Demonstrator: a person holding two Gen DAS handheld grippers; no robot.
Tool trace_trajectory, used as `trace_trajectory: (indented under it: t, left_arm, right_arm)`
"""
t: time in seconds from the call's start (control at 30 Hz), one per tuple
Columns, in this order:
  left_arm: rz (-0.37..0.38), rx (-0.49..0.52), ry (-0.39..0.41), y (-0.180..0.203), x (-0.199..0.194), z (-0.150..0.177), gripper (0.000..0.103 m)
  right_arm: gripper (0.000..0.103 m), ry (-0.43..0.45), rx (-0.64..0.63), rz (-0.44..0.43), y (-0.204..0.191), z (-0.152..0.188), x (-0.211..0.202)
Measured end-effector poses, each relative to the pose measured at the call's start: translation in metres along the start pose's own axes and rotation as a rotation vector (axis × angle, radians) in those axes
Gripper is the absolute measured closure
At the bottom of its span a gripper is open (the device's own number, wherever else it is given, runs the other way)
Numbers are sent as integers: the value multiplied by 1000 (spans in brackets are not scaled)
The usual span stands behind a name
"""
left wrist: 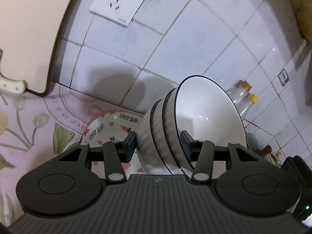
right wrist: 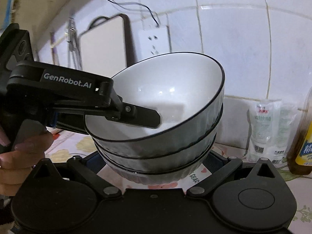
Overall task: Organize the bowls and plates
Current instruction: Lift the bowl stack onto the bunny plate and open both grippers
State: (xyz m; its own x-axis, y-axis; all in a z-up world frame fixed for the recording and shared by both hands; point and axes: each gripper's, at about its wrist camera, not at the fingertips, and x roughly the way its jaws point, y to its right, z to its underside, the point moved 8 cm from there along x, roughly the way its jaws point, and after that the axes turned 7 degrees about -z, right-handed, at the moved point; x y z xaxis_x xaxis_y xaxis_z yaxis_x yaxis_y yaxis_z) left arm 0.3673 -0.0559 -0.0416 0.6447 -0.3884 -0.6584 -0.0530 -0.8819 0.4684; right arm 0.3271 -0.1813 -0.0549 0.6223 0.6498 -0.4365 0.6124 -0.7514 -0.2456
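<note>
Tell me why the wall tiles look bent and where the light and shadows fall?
Left wrist view: the fisheye lens bows the tile lines; the stack of bowls casts a dark shadow on the tiled wall. Right wrist view: bright glare spots inside the top bowl; the left edge is blurred.

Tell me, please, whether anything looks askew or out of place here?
The stack of bowls hangs tilted, pinched at its rim by the left gripper, above the Lovely Bear plate. The right gripper straddles its base. Nothing spilled or visibly damaged.
</note>
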Motion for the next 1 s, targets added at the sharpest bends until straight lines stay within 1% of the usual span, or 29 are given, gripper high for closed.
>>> trace_trajectory:
  t: [0.2, 0.27, 0.4, 0.5, 0.6, 0.83, 1.0]
  left_arm:
    - [-9, -6, -52, -18, 38, 3, 56]
    - [-9, -22, -71, -24, 46, 7, 55]
    - [-27, -9, -81, -32, 59, 11, 55]
    - [-29, -28, -99, -39, 69, 12, 54]
    - [-22, -40, -120, -43, 75, 15, 54]
    - [-25, -41, -131, -47, 84, 19, 54]
    - [-10, -44, -125, -50, 86, 20, 53]
  right_arm:
    - [0, -64, 34, -1, 20, 14, 30]
    - [0, -79, 36, 0, 23, 19, 37]
    - [0, -97, 53, -16, 30, 28, 51]
    - [0, -104, 45, -19, 32, 31, 63]
    - [0, -123, 45, -27, 36, 35, 69]
    - [0, -156, 45, -35, 41, 40, 79]
    - [0, -152, 21, -36, 40, 44, 79]
